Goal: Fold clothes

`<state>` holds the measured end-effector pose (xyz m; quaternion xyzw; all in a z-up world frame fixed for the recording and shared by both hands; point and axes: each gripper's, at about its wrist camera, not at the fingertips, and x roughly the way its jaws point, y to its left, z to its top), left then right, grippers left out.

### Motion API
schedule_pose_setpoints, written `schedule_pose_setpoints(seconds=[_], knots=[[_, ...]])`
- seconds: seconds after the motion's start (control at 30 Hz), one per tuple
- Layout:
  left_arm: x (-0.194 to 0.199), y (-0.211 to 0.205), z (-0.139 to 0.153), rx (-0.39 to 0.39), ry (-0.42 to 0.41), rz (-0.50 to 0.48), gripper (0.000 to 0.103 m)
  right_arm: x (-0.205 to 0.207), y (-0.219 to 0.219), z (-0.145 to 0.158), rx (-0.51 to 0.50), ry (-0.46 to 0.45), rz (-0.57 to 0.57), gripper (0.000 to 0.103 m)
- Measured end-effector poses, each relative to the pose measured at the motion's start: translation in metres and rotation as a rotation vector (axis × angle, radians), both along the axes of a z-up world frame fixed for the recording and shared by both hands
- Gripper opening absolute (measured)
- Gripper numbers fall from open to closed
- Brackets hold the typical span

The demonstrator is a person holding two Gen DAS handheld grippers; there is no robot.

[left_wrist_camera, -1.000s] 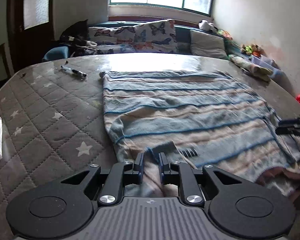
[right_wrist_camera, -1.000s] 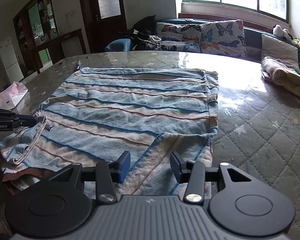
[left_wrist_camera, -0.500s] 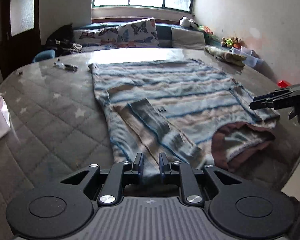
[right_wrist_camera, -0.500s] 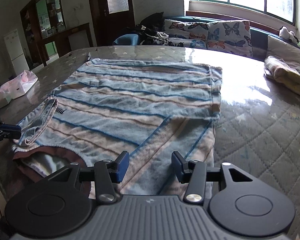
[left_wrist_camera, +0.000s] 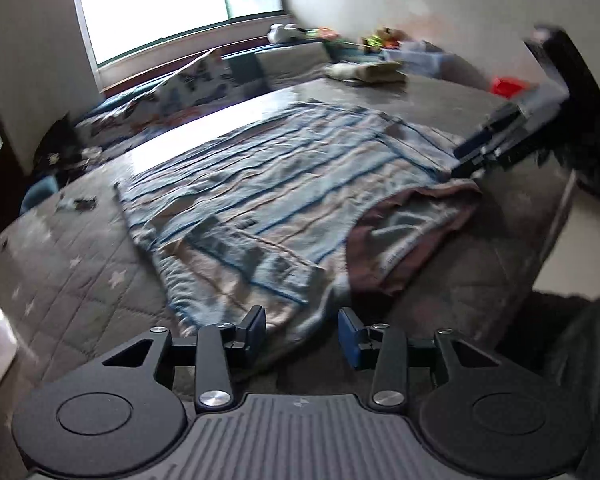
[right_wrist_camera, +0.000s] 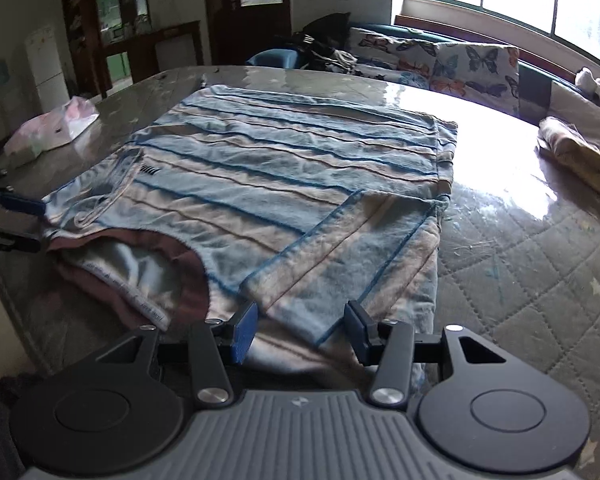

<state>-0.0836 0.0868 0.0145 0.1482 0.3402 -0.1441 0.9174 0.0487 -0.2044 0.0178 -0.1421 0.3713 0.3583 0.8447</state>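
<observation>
A blue and beige striped sweater (left_wrist_camera: 284, 184) lies flat on the grey quilted table cover (left_wrist_camera: 72, 280), its brown-lined neck opening (right_wrist_camera: 148, 256) toward the near edge. Both sleeves are folded in over the body. My left gripper (left_wrist_camera: 302, 332) hovers at the sweater's near edge with its jaws opening; the sleeve end lies under the gap and the pads do not press it. It also shows as the left gripper (right_wrist_camera: 24, 222) at the left border of the right wrist view. My right gripper (right_wrist_camera: 300, 332) stands open just above the folded right sleeve (right_wrist_camera: 340, 252), and shows as the right gripper (left_wrist_camera: 472, 156) past the far shoulder.
A folded cloth (right_wrist_camera: 576, 152) lies at the far right of the table. A pink and white bag (right_wrist_camera: 52, 128) sits at the left, and a marker (left_wrist_camera: 80, 202) near the far-left corner. A sofa with butterfly cushions (right_wrist_camera: 440, 64) runs under the window. The table's near edge is just below both grippers.
My left gripper carried the sleeve end across the body, then let it go and opened, drawing back to the near edge while rolling. My right gripper drew back slightly, still open.
</observation>
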Motion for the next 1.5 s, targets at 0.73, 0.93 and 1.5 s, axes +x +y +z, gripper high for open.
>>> schedule_pose_setpoints(seconds=[0.73,0.93,1.5], knots=[[0.047,0.000,0.019,-0.118,-0.088,0.038,0.018,-0.023,0.011,-0.003,-0.134,-0.169,0.221,0.061],[0.082,0.012,0.024,-0.178,-0.060,0.081,0.018,-0.011,0.006,-0.002,-0.108,-0.156,0.197,0.048],[0.029,0.001,-0.007,0.000,-0.038,0.064,0.049,0.040,0.005,0.037,0.125,-0.053,0.044,0.010]])
